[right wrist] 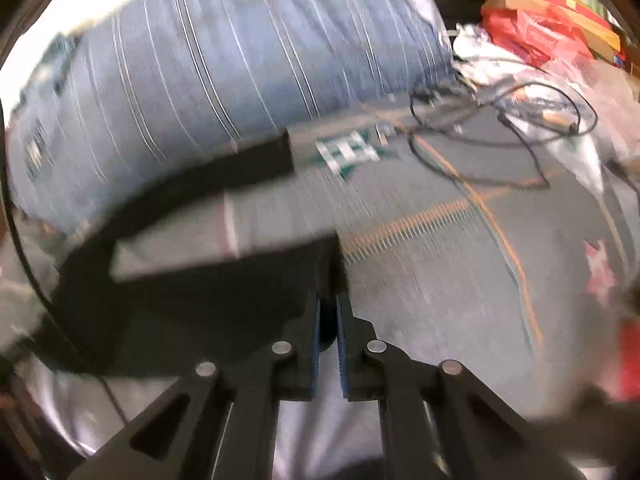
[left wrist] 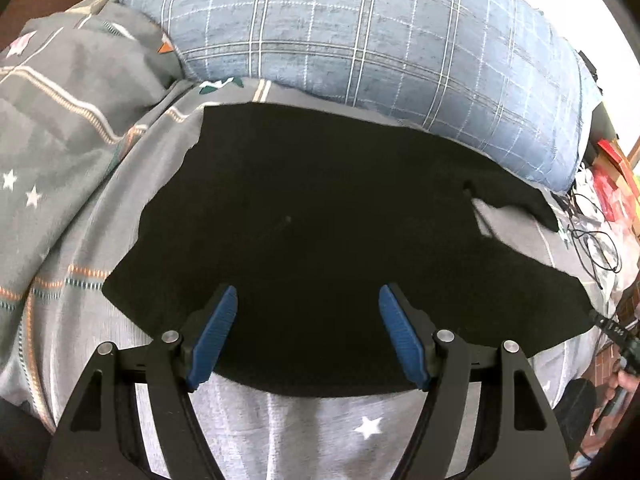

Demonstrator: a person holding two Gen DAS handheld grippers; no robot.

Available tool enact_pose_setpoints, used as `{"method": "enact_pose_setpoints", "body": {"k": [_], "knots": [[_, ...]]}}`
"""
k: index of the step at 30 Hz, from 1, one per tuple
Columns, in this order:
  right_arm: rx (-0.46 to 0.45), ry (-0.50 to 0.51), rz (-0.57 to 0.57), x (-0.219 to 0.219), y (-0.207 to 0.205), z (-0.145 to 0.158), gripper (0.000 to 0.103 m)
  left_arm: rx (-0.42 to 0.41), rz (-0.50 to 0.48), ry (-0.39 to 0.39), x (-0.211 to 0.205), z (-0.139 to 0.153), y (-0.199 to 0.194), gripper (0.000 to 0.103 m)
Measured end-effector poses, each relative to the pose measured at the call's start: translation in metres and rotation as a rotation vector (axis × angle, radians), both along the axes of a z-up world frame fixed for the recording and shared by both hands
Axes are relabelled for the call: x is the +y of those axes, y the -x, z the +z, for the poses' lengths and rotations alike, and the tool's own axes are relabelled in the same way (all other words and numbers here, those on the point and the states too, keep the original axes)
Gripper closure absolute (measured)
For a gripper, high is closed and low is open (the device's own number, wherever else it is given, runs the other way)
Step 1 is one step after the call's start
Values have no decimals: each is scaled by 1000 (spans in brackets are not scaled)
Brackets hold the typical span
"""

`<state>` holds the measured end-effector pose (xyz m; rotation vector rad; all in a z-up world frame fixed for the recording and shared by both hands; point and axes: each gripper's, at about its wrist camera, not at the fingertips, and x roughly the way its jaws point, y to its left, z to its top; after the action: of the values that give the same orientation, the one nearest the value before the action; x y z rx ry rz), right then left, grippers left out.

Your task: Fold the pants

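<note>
The black pants (left wrist: 320, 220) lie spread flat on a grey patterned bedsheet (left wrist: 80, 240), their two legs running to the right. My left gripper (left wrist: 308, 296) hovers over the near edge of the pants, jaws wide open and empty, blue pads (left wrist: 216, 336) apart. In the blurred right wrist view my right gripper (right wrist: 329, 304) is shut on the end of the near pant leg (right wrist: 224, 284). The far leg (right wrist: 240, 164) lies by the pillow, with sheet showing between the two legs.
A large blue plaid pillow (left wrist: 360, 40) lies just behind the pants and also shows in the right wrist view (right wrist: 220, 80). Black cables (right wrist: 500, 120), plastic bags and red boxes (right wrist: 540, 20) crowd the right end of the bed. The sheet is rumpled at left.
</note>
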<state>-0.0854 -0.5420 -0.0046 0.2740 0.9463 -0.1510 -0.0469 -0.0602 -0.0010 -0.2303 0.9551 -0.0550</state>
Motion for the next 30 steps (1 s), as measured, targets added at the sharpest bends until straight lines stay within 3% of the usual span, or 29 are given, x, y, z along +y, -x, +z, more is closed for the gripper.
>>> {"method": "enact_pose_setpoints", "body": {"k": [3, 5, 9, 13, 21, 26, 30], "knots": [[72, 80, 5, 7, -5, -15, 92, 1, -9, -14, -2, -4, 2, 30], [66, 122, -16, 9, -3, -8, 89, 3, -24, -32, -4, -7, 2, 30], [-62, 50, -22, 5, 5, 23, 68, -5, -35, -39, -5, 0, 3, 30], [-195, -46, 115, 35, 0, 46, 50, -34, -17, -72, -2, 13, 3, 30], [-242, -208, 322, 108, -40, 36, 48, -27, -4, -99, 7, 13, -1, 30], [-246, -191, 440, 154, -64, 42, 48, -38, -26, -111, 6, 18, -13, 29], [-248, -172, 541, 181, -95, 45, 45, -29, -68, -90, 8, 18, -33, 21]]}}
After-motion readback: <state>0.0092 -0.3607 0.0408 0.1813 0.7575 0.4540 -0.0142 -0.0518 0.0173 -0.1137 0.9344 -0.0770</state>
